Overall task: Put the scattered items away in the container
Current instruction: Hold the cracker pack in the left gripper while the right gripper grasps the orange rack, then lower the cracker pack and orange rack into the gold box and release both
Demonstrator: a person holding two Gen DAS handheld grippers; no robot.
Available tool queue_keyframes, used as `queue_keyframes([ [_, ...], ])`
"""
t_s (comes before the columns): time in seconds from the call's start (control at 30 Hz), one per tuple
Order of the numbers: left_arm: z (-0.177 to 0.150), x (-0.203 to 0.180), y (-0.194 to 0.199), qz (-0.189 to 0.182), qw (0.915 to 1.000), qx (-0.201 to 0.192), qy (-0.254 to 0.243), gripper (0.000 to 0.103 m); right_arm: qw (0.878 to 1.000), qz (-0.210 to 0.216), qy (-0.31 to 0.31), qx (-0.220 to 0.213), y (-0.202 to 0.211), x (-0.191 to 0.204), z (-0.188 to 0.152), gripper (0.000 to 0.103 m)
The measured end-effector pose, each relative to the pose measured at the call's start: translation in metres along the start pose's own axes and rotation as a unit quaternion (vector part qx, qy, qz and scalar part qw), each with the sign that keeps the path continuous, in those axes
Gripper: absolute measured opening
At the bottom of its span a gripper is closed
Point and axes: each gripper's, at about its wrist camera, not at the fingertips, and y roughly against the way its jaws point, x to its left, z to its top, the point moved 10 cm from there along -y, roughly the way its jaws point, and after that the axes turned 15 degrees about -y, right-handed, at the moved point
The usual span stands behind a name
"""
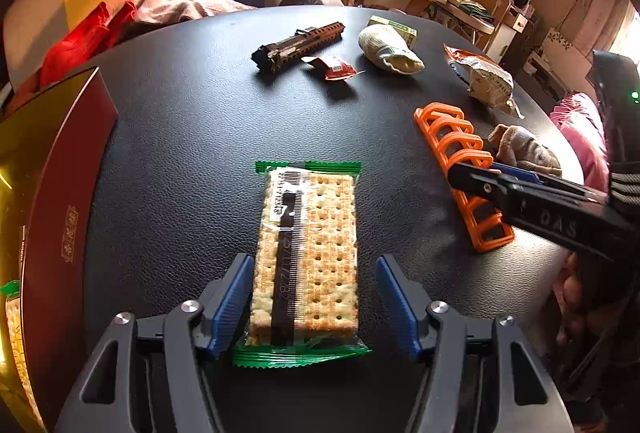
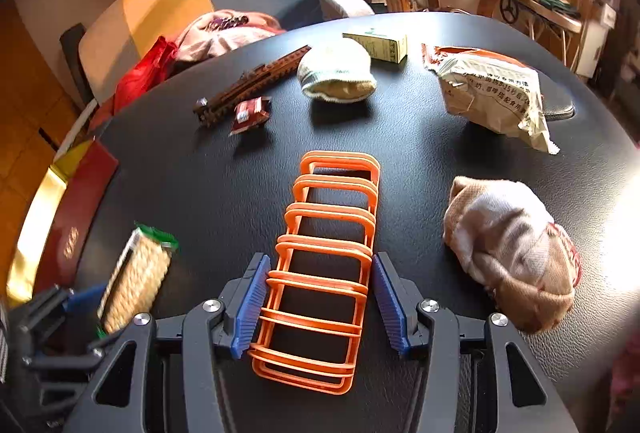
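— Sunlight falls hard across the black table [image 2: 224,193], and many things lie on it. Where does each gripper stand?

— The left gripper [image 1: 316,297] is spread wide around the cracker packet [image 1: 308,253]. One blue pad seems to touch the packet's left side; the other stands clear of it. The right gripper [image 2: 318,297] is also not closed: its pads sit just beside the two long sides of the orange rack [image 2: 328,265], and a firm grip is not visible.

— And the container?

— The red and gold box [image 1: 68,193] stands at the left edge of the table. Another green-edged packet [image 1: 10,297] shows at its gold inside. The rest is on the table: the brown toy block [image 1: 300,43], the small red sachet [image 1: 336,67], the pale sock [image 1: 388,47], the green carton [image 2: 378,43], the snack bag [image 2: 492,93] and the brown sock [image 2: 516,253].

— What could go wrong?

— The crackers are brittle, so too strong a squeeze may break them. The wrapper is smooth, and the packet may slip or turn if it is gripped only at the near end. The rack is made of thin loops; pressure on the sides may bend it, or it may tip forward, because the pads sit near one end. Both grippers would travel to the same box, so they may collide.

— Anything else?

— The box's depth is not clear, so the long rack may not lie flat inside.
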Motion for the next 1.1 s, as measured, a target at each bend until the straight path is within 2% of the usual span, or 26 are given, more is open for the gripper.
queue_keyframes([
  [0.03, -0.001, 0.002, 0.001, 0.006, 1.0000, -0.001, 0.002, 0.052, 1.000, -0.004, 0.007, -0.001, 0.000, 0.001, -0.001, 0.056],
  [0.07, -0.001, 0.004, 0.002, 0.006, 1.0000, -0.002, 0.005, 0.051, 1.000, -0.007, 0.015, -0.003, -0.001, 0.002, -0.002, 0.057],
  [0.17, -0.003, 0.007, 0.006, -0.002, 0.9998, -0.007, 0.020, 0.051, 1.000, -0.005, 0.018, -0.005, 0.001, 0.002, -0.004, 0.052],
  [0.4, -0.013, 0.009, 0.023, -0.008, 0.9988, -0.018, 0.045, 0.050, 0.999, 0.038, -0.011, -0.008, 0.024, 0.003, -0.016, 0.052],
  [0.6, -0.011, 0.017, 0.063, 0.016, 0.9971, -0.059, 0.046, 0.050, 0.997, 0.071, -0.001, -0.011, 0.042, 0.024, -0.022, 0.052],
  [0.7, -0.011, 0.031, 0.086, 0.027, 0.9950, -0.076, 0.060, 0.050, 0.995, 0.095, 0.016, -0.013, 0.050, 0.050, -0.023, 0.052],
  [0.8, -0.015, 0.058, 0.110, 0.055, 0.9909, -0.093, 0.081, 0.050, 0.991, 0.121, 0.049, -0.012, 0.056, 0.089, -0.027, 0.052],
  [0.93, -0.030, 0.095, 0.131, 0.091, 0.9851, -0.100, 0.107, 0.050, 0.985, 0.150, 0.086, -0.005, 0.058, 0.141, -0.034, 0.052],
  [1.1, -0.057, 0.152, 0.145, 0.130, 0.9739, -0.096, 0.160, 0.050, 0.973, 0.186, 0.134, 0.003, 0.059, 0.207, -0.044, 0.052],
])
